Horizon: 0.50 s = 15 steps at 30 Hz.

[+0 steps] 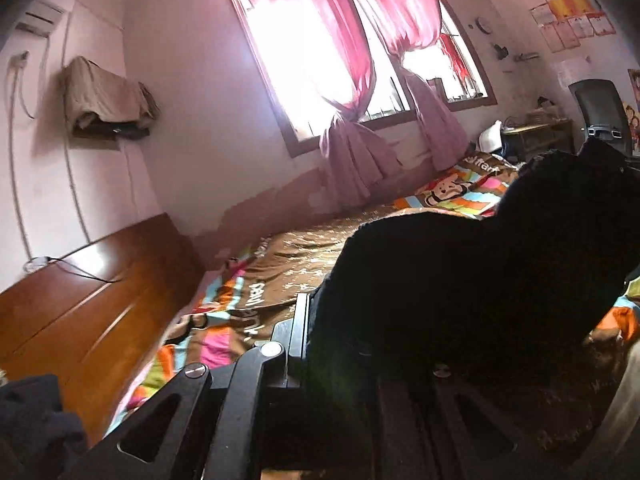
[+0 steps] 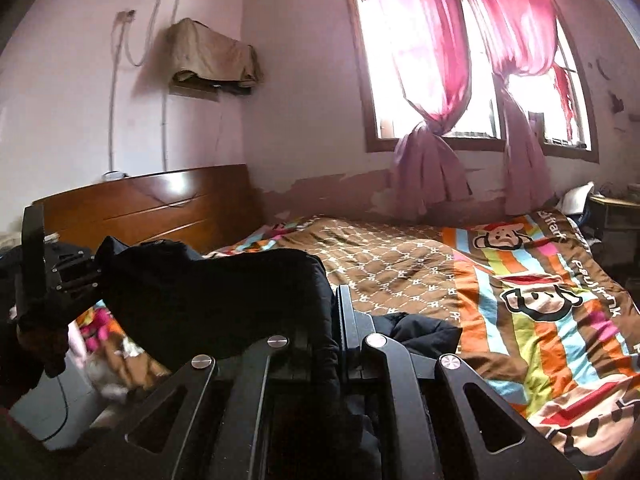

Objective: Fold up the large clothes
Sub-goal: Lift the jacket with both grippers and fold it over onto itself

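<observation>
Pinching black cloth between nearly closed fingers, the right gripper [image 2: 336, 320] holds one end of the black garment [image 2: 208, 300]. At the other end, the left gripper [image 2: 60, 280] clamps the same garment [image 1: 460, 280], which hangs stretched between them above the bed's striped cartoon quilt [image 2: 520, 300]. Beyond stand a wooden headboard [image 2: 160, 204] and pink curtains [image 2: 432, 60].

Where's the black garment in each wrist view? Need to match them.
Left wrist: the black garment fills the right half, rising from the left gripper, whose fingers are clamped on it.
Right wrist: it spans left of centre, stretched from the right gripper to the left gripper.
Shared landmark: the wooden headboard.
</observation>
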Each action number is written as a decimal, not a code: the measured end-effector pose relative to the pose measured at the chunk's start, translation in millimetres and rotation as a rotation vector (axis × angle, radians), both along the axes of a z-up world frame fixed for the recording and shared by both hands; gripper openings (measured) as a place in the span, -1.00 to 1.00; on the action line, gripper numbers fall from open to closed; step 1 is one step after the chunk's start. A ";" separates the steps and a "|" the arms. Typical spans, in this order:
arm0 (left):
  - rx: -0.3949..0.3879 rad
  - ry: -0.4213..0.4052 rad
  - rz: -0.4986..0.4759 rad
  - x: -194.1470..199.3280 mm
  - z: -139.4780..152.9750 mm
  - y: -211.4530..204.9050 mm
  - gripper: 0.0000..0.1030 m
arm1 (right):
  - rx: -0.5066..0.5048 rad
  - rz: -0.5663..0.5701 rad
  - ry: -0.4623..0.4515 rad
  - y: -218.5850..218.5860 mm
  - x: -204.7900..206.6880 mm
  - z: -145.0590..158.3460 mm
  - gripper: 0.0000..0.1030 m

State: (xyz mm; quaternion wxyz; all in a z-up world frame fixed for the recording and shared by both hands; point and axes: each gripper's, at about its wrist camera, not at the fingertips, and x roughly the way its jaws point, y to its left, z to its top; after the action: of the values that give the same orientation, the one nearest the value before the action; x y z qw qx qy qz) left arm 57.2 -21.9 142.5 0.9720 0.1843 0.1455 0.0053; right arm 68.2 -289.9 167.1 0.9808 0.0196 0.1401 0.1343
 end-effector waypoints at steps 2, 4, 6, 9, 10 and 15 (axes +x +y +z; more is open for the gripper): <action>0.013 0.020 0.000 23.2 -4.7 -2.0 -0.86 | -0.001 -0.018 0.012 2.5 22.0 -2.8 -0.84; 0.012 0.052 0.005 51.8 -12.6 -1.1 -0.86 | 0.005 -0.032 0.039 3.7 49.0 -9.9 -0.85; -0.003 0.083 0.012 78.7 -21.5 1.2 -0.86 | 0.007 -0.038 0.062 6.7 73.5 -17.6 -0.85; -0.013 0.124 0.024 117.7 -37.6 4.1 -0.86 | -0.013 -0.045 0.085 11.5 111.4 -27.1 -0.86; -0.012 0.138 0.026 130.6 -42.9 4.6 -0.86 | -0.028 -0.048 0.092 14.0 127.7 -30.8 -0.86; -0.024 0.214 0.022 183.0 -72.1 9.0 -0.86 | -0.071 -0.065 0.121 21.8 183.9 -48.1 -0.86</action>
State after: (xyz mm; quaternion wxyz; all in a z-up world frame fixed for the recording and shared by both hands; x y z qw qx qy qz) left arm 240.3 -12.9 70.4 0.9530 0.1704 0.2505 -0.0057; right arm 252.1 -268.1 119.0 0.9744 -0.0026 0.2031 0.0959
